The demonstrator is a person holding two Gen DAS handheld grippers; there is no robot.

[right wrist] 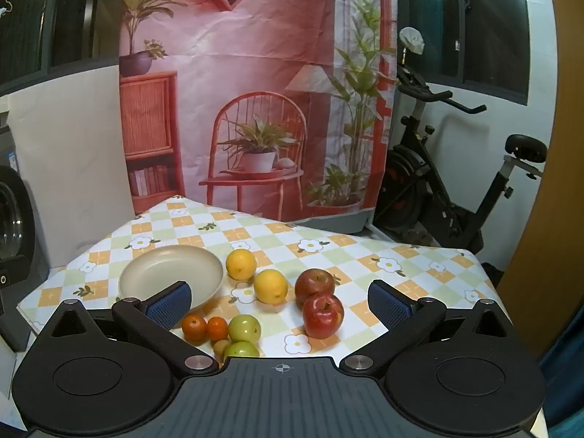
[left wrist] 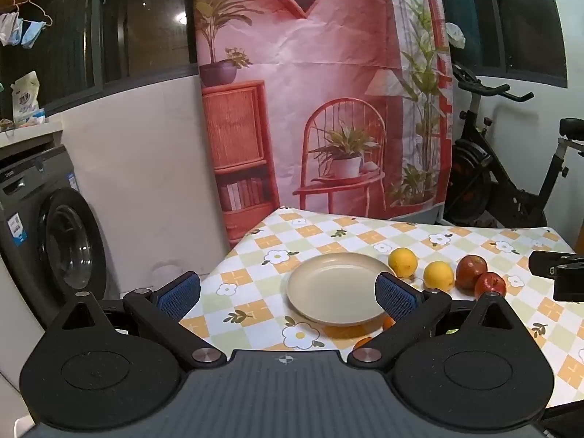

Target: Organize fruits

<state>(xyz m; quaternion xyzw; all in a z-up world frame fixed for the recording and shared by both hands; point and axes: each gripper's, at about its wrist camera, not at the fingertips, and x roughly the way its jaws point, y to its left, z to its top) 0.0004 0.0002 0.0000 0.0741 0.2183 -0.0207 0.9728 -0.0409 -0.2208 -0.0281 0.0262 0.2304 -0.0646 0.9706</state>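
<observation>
Both sets of fingers stand fully apart with nothing between them: the left gripper (left wrist: 288,294) hangs above the near-left edge of the worktop (left wrist: 328,233) with the plate (left wrist: 328,284) framed between its blue pads, and the right gripper (right wrist: 279,301) hangs above the fruit cluster. The plate is empty, so sorting has not begun. Just right of the plate lie two yellow citrus fruits (right wrist: 241,263) (right wrist: 270,286), then two red apples (right wrist: 314,281) (right wrist: 322,314) touching each other. Nearer the camera sit two small orange tangerines (right wrist: 194,327) (right wrist: 218,328), two green fruits (right wrist: 244,327) (right wrist: 241,349) and a small brownish one (right wrist: 220,346), packed closely. For a clean first pick, select a fruit with free space on both sides, such as the farther yellow citrus. Centre the fingers across its widest part, lower them until the pads sit level with its middle, then close gently. Avoid nudging neighbours, since round fruit is likely to roll on the cloth.
</observation>
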